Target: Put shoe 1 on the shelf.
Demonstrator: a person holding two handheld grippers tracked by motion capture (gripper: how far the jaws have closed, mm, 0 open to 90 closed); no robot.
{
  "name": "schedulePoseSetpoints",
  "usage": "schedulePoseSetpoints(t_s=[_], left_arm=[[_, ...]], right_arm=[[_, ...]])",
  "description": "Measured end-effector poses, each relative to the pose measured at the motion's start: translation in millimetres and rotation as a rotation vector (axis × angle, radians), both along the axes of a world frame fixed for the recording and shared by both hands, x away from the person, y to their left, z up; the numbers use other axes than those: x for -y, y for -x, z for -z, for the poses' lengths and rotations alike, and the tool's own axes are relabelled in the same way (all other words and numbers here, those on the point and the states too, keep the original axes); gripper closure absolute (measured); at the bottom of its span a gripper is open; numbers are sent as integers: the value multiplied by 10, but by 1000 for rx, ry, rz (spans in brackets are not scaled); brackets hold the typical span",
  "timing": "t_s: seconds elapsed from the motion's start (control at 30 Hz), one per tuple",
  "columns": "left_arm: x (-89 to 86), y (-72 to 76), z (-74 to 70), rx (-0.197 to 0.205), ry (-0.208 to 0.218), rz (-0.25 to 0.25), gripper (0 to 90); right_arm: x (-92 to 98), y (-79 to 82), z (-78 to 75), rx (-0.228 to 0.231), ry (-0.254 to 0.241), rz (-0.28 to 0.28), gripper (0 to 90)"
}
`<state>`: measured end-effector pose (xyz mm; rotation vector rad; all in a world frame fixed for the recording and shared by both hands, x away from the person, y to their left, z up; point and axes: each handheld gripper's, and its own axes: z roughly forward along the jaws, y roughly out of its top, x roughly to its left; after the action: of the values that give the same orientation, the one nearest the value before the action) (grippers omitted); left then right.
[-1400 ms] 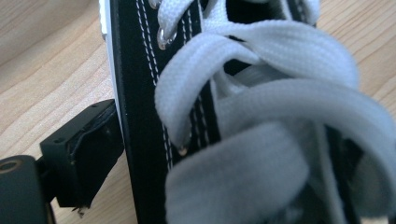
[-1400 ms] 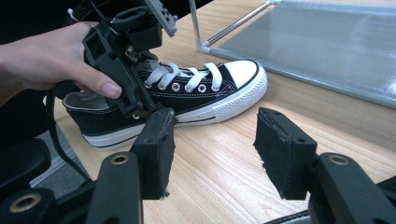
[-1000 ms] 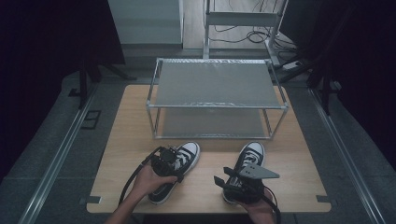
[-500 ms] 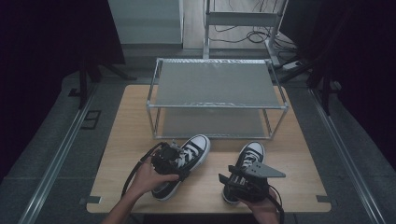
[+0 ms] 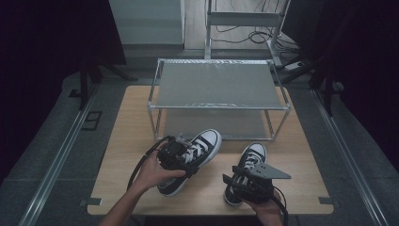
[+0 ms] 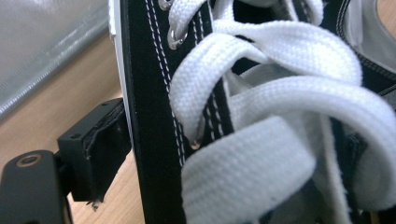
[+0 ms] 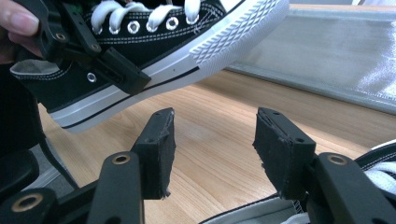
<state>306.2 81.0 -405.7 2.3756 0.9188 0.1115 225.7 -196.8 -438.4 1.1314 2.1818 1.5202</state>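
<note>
L tool (image 5: pixel 181 157) grips L sneaker (image 5: pixel 200 150) by its side, lifted off worktop (image 5: pixel 127 141), toe toward rack (image 5: pixel 219 84); R tool (image 7: pixel 212 140) half-open, empty, over R sneaker (image 5: pixel 249 162); next prob: set on shelf, keep level.

A pale wooden surface (image 5: pixel 136 122) stands on a grey carpeted floor (image 5: pixel 56 141). At its far edge sits a two-tier metal rack (image 5: pixel 219 84) with silvery shelf panels. Left of the surface a metal rail (image 5: pixel 56 165) runs along the floor. Behind the rack stand a white cabinet (image 5: pixel 146 21) and a metal frame (image 5: pixel 244 19) with cables (image 5: pixel 244 35) beneath. Dark curtains (image 5: pixel 42 47) close both sides; the light is dim.
</note>
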Motion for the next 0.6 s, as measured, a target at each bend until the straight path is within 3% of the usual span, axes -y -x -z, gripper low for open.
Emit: schedulePoseSetpoints(t_s=[0.6], left_arm=[[126, -134, -448, 40, 45, 56, 137]], right_arm=[[29, -9, -6, -1, -2, 7, 476]])
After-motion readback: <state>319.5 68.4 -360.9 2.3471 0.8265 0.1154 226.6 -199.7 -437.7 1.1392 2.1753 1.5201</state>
